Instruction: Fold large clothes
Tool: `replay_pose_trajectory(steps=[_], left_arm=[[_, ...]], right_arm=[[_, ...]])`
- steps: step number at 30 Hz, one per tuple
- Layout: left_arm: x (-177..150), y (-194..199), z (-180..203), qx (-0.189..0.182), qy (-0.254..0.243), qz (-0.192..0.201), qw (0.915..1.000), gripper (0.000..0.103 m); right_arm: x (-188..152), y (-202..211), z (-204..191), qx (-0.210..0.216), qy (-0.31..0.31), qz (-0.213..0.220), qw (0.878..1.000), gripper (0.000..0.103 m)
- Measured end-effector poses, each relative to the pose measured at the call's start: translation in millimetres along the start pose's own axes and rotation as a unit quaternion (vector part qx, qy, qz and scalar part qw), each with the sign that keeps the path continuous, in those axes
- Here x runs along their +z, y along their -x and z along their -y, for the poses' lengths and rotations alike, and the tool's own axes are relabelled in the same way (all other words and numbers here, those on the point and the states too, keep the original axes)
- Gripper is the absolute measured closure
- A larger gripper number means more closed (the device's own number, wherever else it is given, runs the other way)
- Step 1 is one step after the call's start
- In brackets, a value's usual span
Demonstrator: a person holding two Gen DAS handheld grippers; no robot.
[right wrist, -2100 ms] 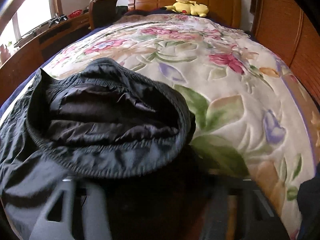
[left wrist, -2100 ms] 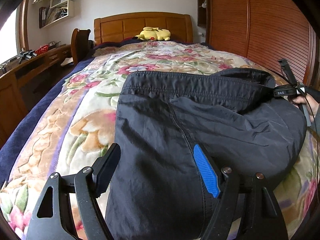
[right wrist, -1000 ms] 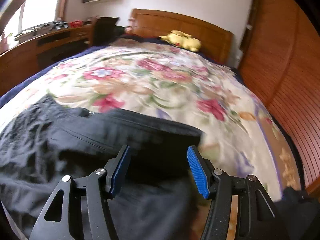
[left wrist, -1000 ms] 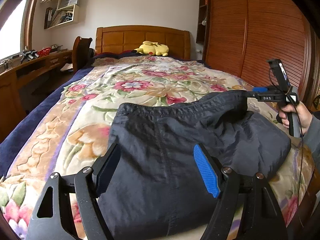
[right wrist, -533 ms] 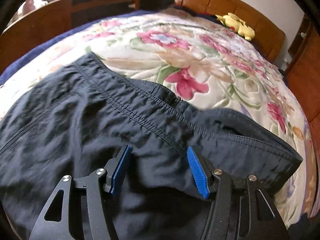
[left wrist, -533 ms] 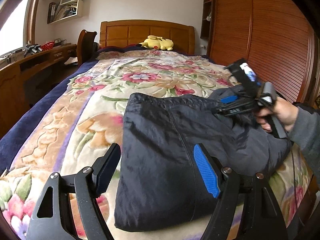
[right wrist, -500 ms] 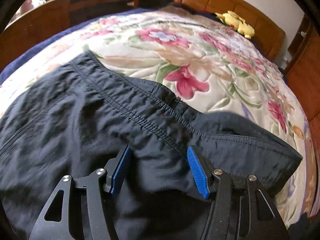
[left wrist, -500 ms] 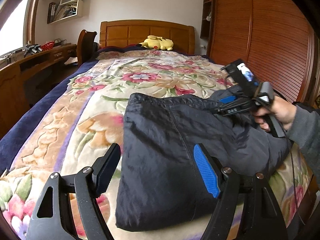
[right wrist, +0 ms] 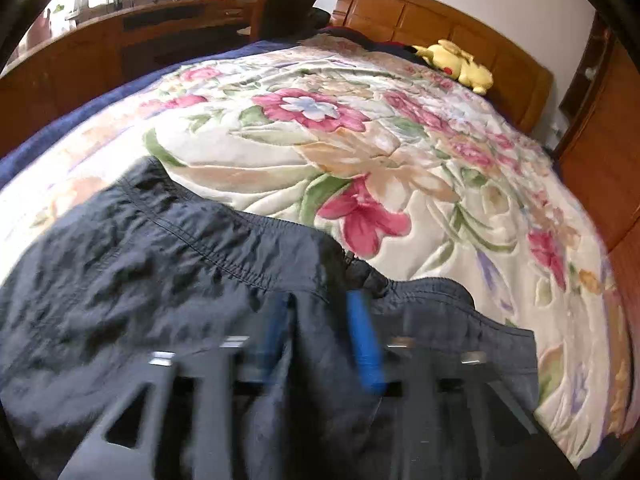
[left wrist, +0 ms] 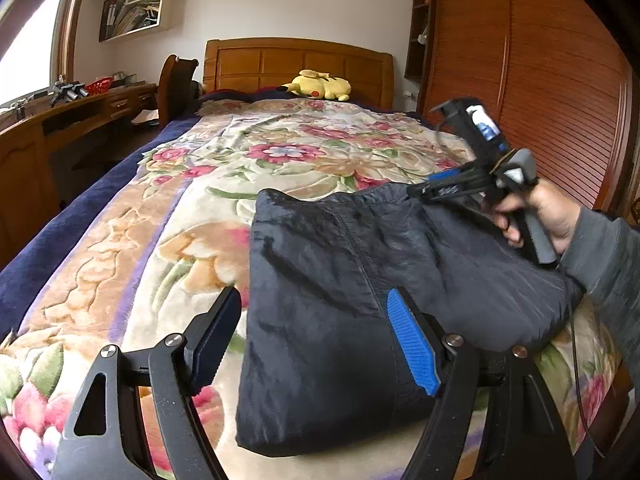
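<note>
Left gripper (left wrist: 316, 344) sits low over the bed's near edge, jaws wide apart, nothing clamped; black pad hangs over the floral blanket (left wrist: 168, 248), blue pad over the dark garment (left wrist: 352, 280), and the garment's left edge runs up between them. Can't tell if either pad touches fabric.

Right gripper (right wrist: 320, 336) is motion-blurred in its own view. Blue fingers (right wrist: 362, 344) stand apart with garment cloth showing between them, near the stitched hem and a small zipper pull (right wrist: 350, 260). Jaws look parted, not pinching; whether the tips touch the fabric can't be told. From the left view the right gripper (left wrist: 424, 190) angles down at the garment's far right corner, held by a hand (left wrist: 548, 216) in a grey sleeve (left wrist: 604, 256).

Garment is black, crinkly, folded into a rough rectangle, lying flat on the blanket toward the bed's near right side, far hem running across the bed, right part bulging thicker.

Yellow plush toy (left wrist: 318, 85) lies at the wooden headboard (left wrist: 296, 62). Wooden desk (left wrist: 60, 120) along the bed's left side, slatted wardrobe (left wrist: 540, 80) along the right.
</note>
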State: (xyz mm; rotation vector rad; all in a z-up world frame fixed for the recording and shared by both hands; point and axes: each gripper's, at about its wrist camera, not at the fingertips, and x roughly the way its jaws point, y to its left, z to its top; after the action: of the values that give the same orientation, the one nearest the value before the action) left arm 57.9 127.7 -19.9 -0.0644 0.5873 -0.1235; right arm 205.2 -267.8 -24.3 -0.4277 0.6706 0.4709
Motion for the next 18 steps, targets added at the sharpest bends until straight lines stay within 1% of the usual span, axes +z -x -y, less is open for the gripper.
replay_pose_trajectory(steps=[1,4,5,6,7,8,12,18], left_arm=[[0.3,-0.2,1.4,-0.001,-0.001,0.000,1.0000,0.026],[-0.2,-0.3,5.1,-0.005,-0.003,-0.001,1.0000,0.026],[-0.6,-1.1,7.5,-0.006,-0.005,-0.003,1.0000,0.026],[-1.1,-1.4,8.6,-0.007,-0.006,-0.003,1.0000,0.026],[-1.3,-2.0,9.6,-0.007,-0.007,-0.004,0.9999,0.026],[-1.6,-3.0,10.9,-0.008,-0.007,-0.006,0.9999,0.026],[-1.9,-6.3,14.8,-0.009,-0.009,-0.011,0.9999,0.026],[-5.5,-17.7,18.6,-0.005,-0.017,-0.027,0.9995,0.026]], right_arm=[[-2.6,9.1,6.8,0.003,-0.004,0.011,1.000,0.035],[-6.9,44.4,36.8,0.003,-0.026,0.045,0.999,0.033],[-10.6,51.8,49.4,-0.006,-0.040,0.050,0.998,0.033],[-14.9,58.6,60.6,-0.027,-0.053,0.050,0.997,0.032],[-19.6,57.8,75.2,-0.052,-0.067,0.042,0.995,0.032],[-24.4,54.0,87.3,-0.067,-0.078,0.029,0.994,0.032],[-53.9,24.5,135.2,-0.103,-0.127,-0.033,0.986,0.032],[-89.0,-13.9,184.0,-0.109,-0.201,-0.085,0.970,0.033]])
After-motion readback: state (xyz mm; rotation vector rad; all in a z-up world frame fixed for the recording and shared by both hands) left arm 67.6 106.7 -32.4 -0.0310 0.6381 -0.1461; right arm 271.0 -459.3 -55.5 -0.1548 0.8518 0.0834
